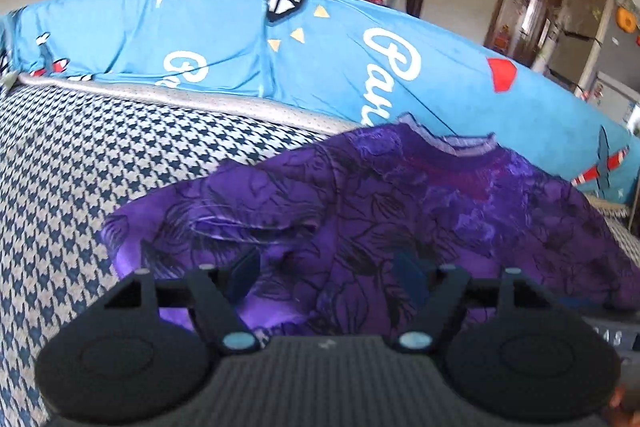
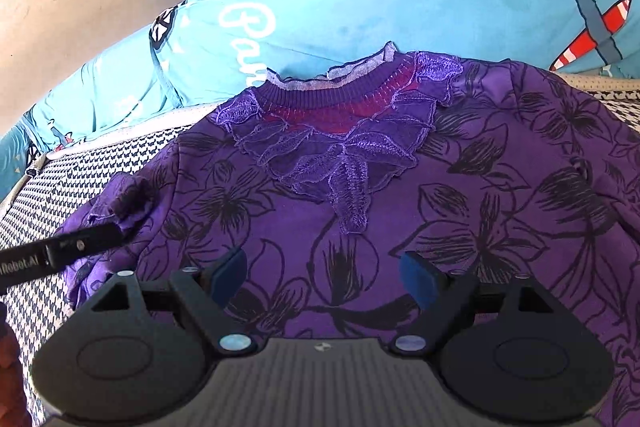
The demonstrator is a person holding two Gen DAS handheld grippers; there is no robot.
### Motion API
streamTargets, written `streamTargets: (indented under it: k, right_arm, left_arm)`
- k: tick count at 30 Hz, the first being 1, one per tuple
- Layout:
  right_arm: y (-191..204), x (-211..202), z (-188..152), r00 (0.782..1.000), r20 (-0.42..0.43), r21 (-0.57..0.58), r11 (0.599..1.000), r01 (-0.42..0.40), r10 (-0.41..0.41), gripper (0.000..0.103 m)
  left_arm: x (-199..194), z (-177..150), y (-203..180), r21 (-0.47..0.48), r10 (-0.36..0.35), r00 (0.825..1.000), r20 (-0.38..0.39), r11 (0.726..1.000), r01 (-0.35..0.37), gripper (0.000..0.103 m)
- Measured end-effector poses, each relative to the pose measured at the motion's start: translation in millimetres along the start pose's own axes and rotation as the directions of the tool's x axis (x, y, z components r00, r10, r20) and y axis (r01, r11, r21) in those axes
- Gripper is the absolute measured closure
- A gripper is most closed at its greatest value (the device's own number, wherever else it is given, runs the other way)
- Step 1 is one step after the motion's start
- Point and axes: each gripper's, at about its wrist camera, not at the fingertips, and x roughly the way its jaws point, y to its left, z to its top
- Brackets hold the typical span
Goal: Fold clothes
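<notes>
Purple top [image 2: 360, 187] runs off the right edge.

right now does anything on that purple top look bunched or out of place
Yes: the purple floral top's left sleeve is crumpled into a bunch at the garment's edge over the houndstooth cover, with the left gripper at it. The rest lies fairly flat.

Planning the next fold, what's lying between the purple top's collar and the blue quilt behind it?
Nothing: in the right wrist view the purple top has its collar directly against the blue quilt.
</notes>
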Motion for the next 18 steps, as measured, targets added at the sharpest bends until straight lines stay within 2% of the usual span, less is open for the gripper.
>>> streamTargets:
  k: [4, 9, 13, 15, 18]
  right_arm:
    - [2.8, 0.5, -1.9, 1.0, -0.007, -0.009, 1.0, -0.008, 0.008, 0.019]
    - [3.0, 0.9, -3.2, 1.0, -0.017, -0.008, 1.0, -0.015, 0.015, 0.019]
    - [3.0, 1.6, -4.0, 0.999, -0.027, -0.002, 1.0, -0.022, 0.022, 0.019]
    - [3.0, 2.0, -4.4, 0.999, -0.032, 0.001, 1.0, -0.026, 0.026, 0.019]
    - [3.0, 2.5, -5.0, 0.999, -0.04, 0.005, 0.999, -0.031, 0.032, 0.019]
  left_arm:
    - [4.0, 9.0, 12.5, -0.136, -0.002, 1.0, 0.007, 0.991, 0.003, 0.027]
    - [9.3, 20.0, 27.7, -0.3, -0.003, 1.0, 0.017, 0.954, 0.008, 0.027]
    - [21.7, 20.2, 25.8, -0.347, -0.022, 1.0, 0.011, 0.937, 0.025, 0.027]
    - [26.2, 20.8, 28.4, -0.394, -0.045, 0.999, 0.016, 0.918, 0.047, 0.027]
    - [31.9, 22.1, 32.5, -0.453, -0.062, 0.997, 0.035, 0.889, 0.071, 0.02]
